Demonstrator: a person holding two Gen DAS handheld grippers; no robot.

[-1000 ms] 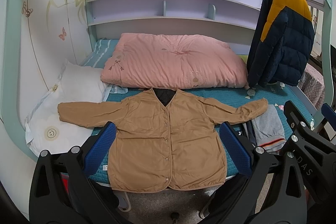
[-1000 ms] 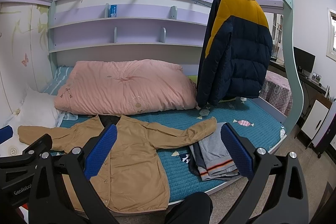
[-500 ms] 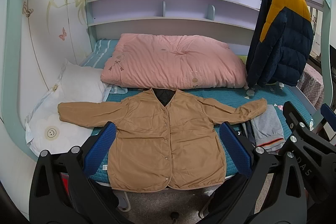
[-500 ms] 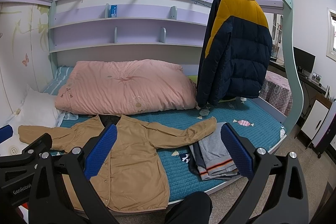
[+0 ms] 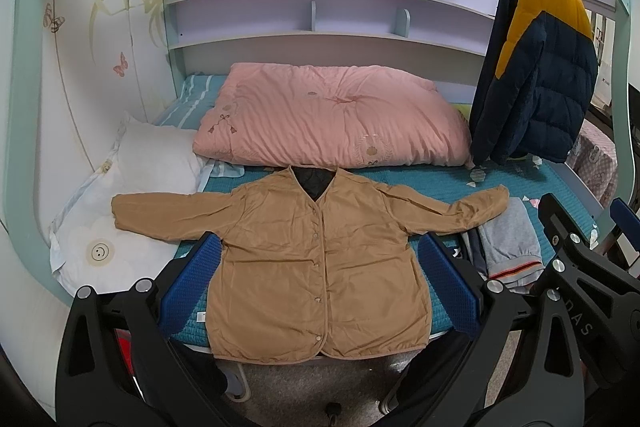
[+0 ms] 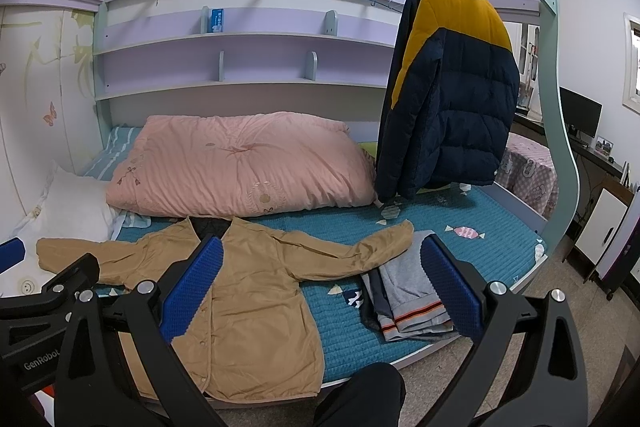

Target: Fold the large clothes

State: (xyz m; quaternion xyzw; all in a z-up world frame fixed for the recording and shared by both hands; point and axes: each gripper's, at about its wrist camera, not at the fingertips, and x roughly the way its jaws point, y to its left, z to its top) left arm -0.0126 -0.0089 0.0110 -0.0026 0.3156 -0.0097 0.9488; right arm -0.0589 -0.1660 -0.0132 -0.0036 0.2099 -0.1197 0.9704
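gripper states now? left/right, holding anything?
Left gripper: open, holding nothing, above the tan jacket.
Right gripper: open, holding nothing.

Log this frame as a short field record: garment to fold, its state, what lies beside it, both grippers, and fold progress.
garment: tan jacket, front up, buttoned
state: spread flat on the bed, both sleeves out to the sides, hem at the near edge
beside it: folded grey clothes under the tip of one sleeve; white pillow under the other
behind it: pink quilt
hanging: navy and yellow puffer jacket
left gripper: open, holding nothing
right gripper: open, holding nothing
fold progress: no fold made yet
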